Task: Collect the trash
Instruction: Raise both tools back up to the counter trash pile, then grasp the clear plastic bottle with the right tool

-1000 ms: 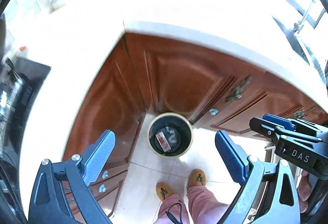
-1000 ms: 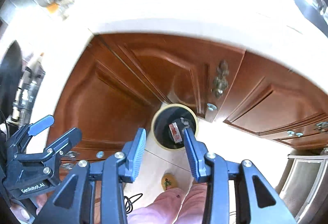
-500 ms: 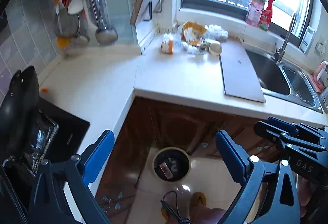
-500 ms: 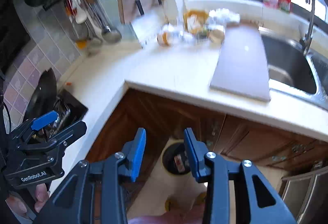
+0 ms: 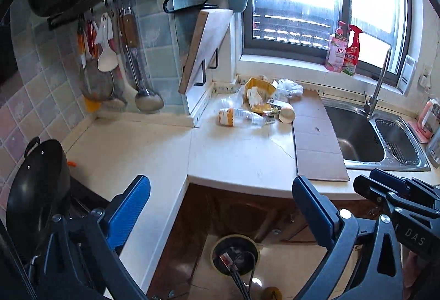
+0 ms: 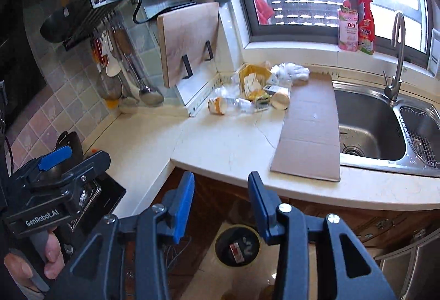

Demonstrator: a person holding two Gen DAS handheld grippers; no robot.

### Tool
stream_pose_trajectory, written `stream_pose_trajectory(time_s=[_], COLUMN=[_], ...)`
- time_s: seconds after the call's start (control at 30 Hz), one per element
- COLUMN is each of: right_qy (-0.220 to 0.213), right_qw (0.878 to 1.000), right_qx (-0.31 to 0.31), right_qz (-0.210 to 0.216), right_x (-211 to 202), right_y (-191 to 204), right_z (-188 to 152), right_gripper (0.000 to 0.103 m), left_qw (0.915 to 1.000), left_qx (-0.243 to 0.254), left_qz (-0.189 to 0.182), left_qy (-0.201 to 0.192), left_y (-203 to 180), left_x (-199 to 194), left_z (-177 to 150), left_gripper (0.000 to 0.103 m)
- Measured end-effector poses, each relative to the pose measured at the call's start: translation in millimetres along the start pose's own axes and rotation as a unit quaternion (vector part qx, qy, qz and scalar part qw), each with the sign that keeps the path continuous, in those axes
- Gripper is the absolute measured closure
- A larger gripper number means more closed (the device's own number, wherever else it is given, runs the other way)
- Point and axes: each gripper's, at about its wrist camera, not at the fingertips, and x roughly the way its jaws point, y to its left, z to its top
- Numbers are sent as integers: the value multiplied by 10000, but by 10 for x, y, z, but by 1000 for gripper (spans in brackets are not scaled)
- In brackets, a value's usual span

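Left gripper (image 5: 220, 206) wide open, empty. Right gripper (image 6: 220, 202) part open, jaws opening, nothing between. Trash pile (image 5: 258, 105) far on desk (image 5: 242, 154), by window corner. Plastic bottle (image 5: 236, 116) light, slippery, crushable; I'd pinch mid-body. Wrappers soft. Bin (image 6: 237, 245) on floor below.

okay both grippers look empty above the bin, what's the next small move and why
Probably reach the left gripper forward to the plastic bottle lying on the counter. Both grippers are empty, the right gripper opening, and the bottle lies nearest in the trash pile, clear of the cardboard.
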Motion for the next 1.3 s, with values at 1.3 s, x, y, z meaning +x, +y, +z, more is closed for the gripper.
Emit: stream_pose_trajectory(time_s=[1.3], right_qy=[1250], right_qw=[9745], right_qx=[-1378], right_qz=[1258], right_x=[3147], right_y=[-924], right_z=[1784], right_gripper=[55], left_qw=[9766], left_qx=[-1105], left_qz=[830], left_qy=[1645], left_y=[-136], left_x=[3475], left_z=[807], left_gripper=[1])
